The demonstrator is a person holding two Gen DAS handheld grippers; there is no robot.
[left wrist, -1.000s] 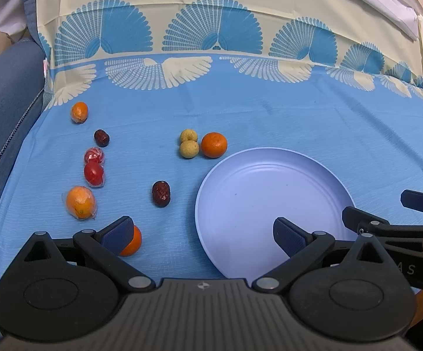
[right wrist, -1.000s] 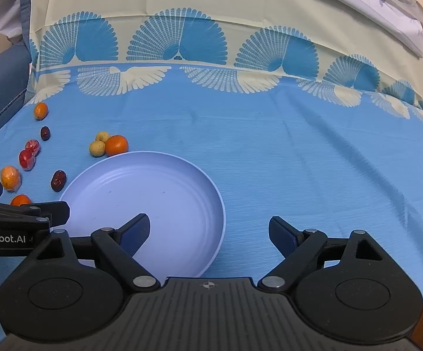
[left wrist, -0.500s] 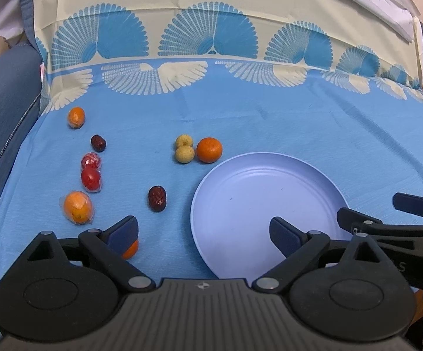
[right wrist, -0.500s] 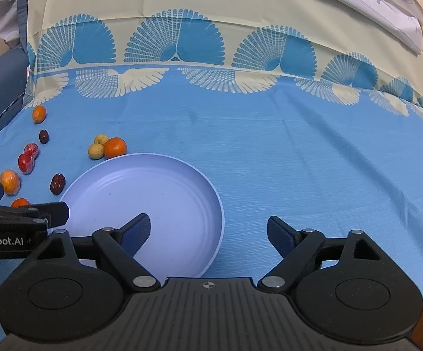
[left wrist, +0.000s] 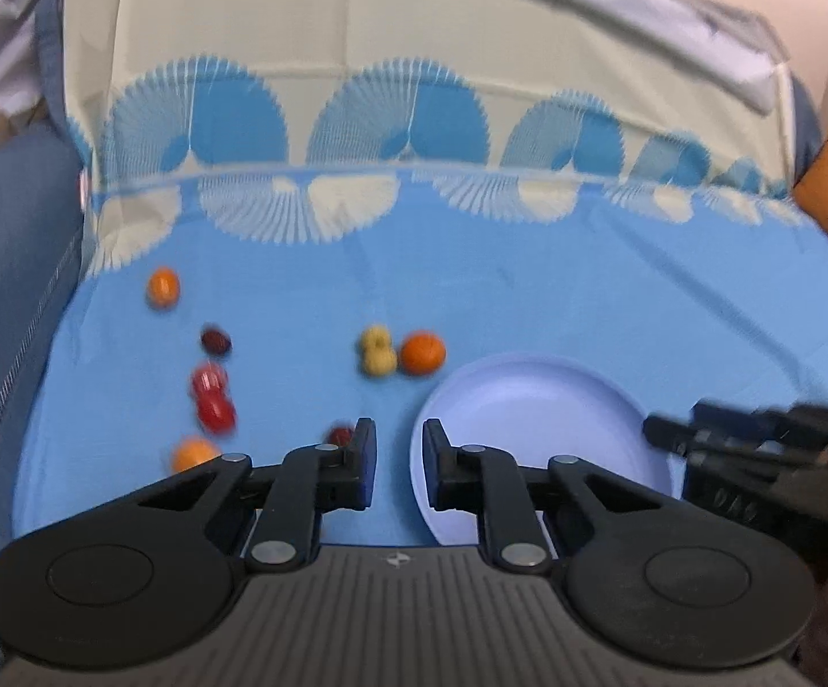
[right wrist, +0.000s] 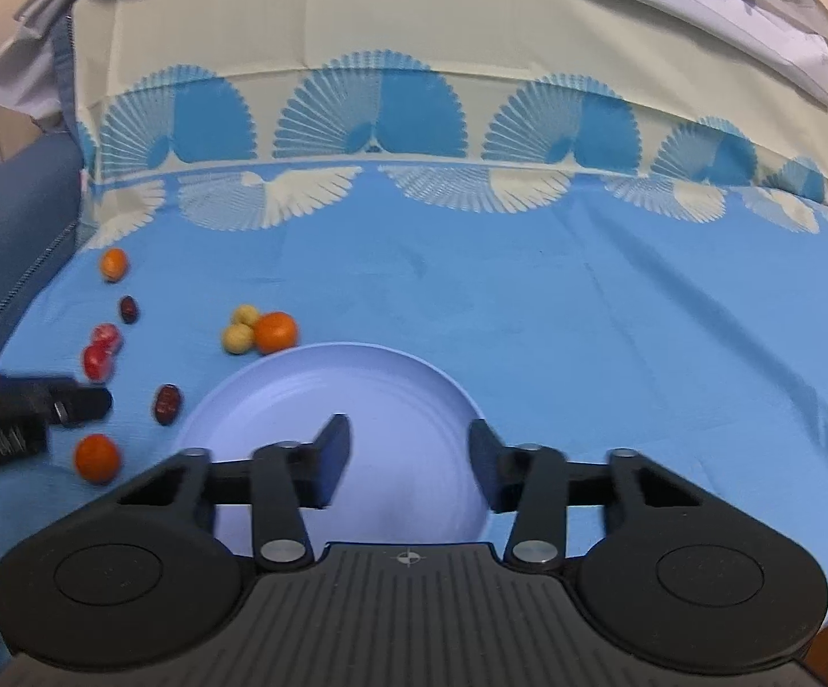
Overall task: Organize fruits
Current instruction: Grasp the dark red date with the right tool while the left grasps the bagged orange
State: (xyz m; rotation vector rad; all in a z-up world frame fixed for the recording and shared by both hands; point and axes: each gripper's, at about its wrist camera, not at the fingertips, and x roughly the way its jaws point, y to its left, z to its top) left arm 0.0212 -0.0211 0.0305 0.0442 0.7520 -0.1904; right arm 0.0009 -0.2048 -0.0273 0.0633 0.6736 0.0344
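Your round pale-blue plastic plate (right wrist: 356, 395) is bare, and all the fruit sits loose on the blue cloth (right wrist: 585, 343) from about 12 round to 8 o'clock of it. Closest is the orange tangerine (right wrist: 275, 332) beside the two yellow fruits (right wrist: 237, 338) at 11. Both the left gripper (left wrist: 396, 443) and right gripper (right wrist: 408, 446) have just been closing on nothing, with a gap left, so I'd reopen wide before going for a fruit.

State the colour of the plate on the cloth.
The plate is pale lilac-blue, shown best in the right wrist view.
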